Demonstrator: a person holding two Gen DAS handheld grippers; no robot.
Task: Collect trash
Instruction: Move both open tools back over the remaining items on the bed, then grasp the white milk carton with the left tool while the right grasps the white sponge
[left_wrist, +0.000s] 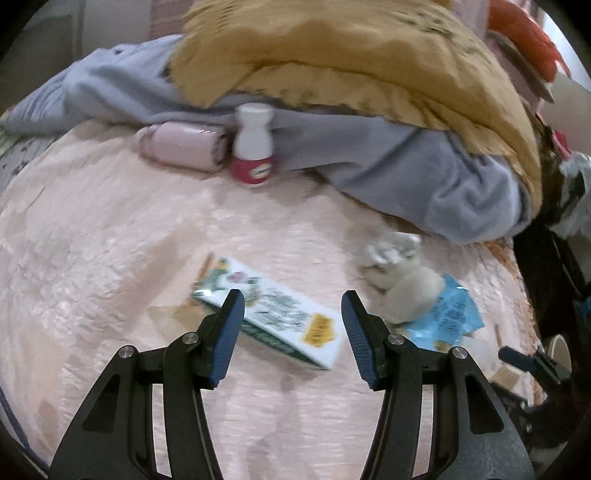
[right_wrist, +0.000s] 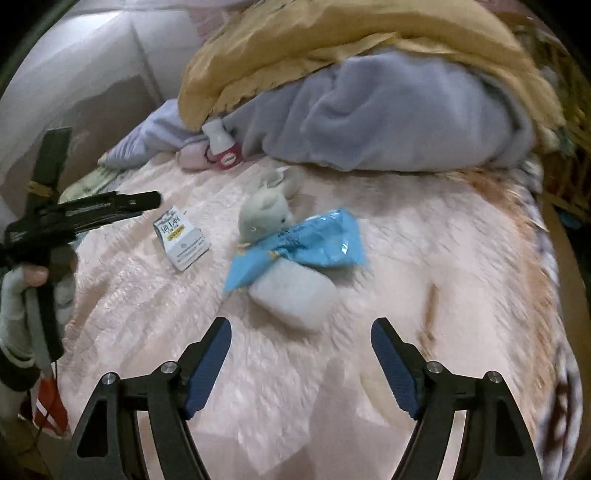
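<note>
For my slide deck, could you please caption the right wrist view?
Open right gripper above a pink bedspread, facing a blue wrapper.

We find printing on the white carton (left_wrist: 273, 314), the blue wrapper (right_wrist: 317, 240) and the bottle's red label (left_wrist: 255, 171). Motion blur leaves none of it readable.

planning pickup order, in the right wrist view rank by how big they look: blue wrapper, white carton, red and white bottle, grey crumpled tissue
1. blue wrapper
2. white carton and grey crumpled tissue: look alike, no ranking
3. red and white bottle: smallest here, but farthest from the camera, so unsure
</note>
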